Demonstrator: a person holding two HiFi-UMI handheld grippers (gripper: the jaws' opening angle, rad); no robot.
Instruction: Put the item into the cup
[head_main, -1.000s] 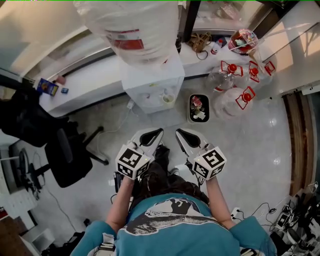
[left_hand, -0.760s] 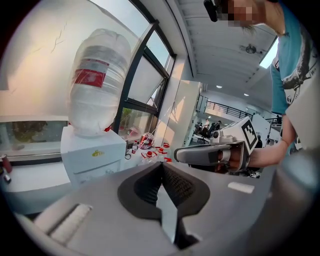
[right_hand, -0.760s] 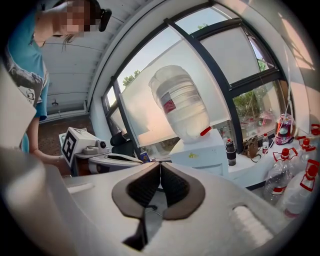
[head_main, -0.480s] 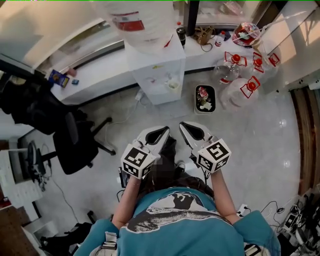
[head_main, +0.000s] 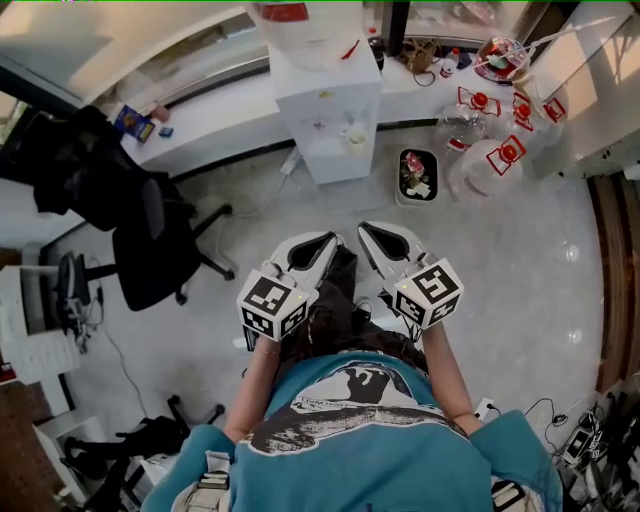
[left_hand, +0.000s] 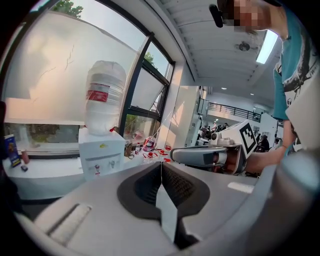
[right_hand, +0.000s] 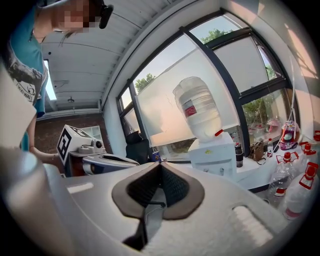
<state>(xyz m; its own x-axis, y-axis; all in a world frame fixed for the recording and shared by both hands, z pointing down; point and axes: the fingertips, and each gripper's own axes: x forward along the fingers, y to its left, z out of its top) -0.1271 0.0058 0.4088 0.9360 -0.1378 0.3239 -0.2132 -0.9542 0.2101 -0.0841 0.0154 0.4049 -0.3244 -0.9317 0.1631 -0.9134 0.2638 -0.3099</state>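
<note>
Both grippers are held side by side in front of my chest, above the floor. My left gripper (head_main: 325, 243) is shut with nothing between its jaws; its tips meet in the left gripper view (left_hand: 161, 165). The right gripper (head_main: 372, 232) is likewise shut and empty (right_hand: 159, 167). Well ahead stands a white water dispenser (head_main: 330, 105) with a large bottle on top. A small pale cup (head_main: 352, 140) sits in its tap niche. No loose item shows near the grippers.
A black office chair (head_main: 150, 235) with dark clothing over it stands to the left. A small bin (head_main: 417, 175) and several jugs with red handles (head_main: 490, 150) lie right of the dispenser. A white ledge (head_main: 220, 120) runs along the windows.
The dispenser, bin and jugs have slid toward the top of the head view and look smaller. Both grippers stay shut together before my chest.
</note>
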